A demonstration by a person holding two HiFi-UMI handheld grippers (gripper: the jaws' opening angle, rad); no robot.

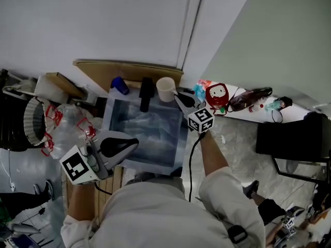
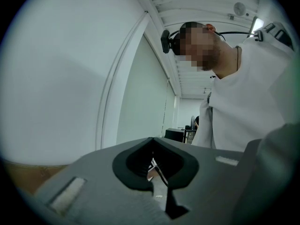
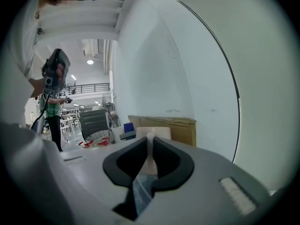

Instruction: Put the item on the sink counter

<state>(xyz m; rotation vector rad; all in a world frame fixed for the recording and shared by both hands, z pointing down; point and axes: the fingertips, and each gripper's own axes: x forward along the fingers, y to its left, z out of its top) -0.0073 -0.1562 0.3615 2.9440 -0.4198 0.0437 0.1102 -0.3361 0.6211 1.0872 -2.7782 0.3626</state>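
Observation:
A cream paper cup (image 1: 165, 89) hangs over the far right corner of the steel sink (image 1: 116, 119). My right gripper (image 1: 178, 98) is shut on its rim; in the right gripper view the thin cup wall (image 3: 161, 132) sits pinched between the nearly closed jaws of that gripper (image 3: 150, 146). My left gripper (image 1: 133, 143) hovers over the sink's near left edge, shut with nothing in it. The left gripper view shows this gripper (image 2: 152, 146) with its jaws together, pointing at a person's white shirt and a wall.
A blue object (image 1: 120, 85) and a black object (image 1: 146, 93) lie on the sink's back counter, in front of a brown board (image 1: 129, 68). Plastic bags with red handles (image 1: 67, 125) are at the left. A red and white figure (image 1: 217, 98) and clutter sit on the right ledge.

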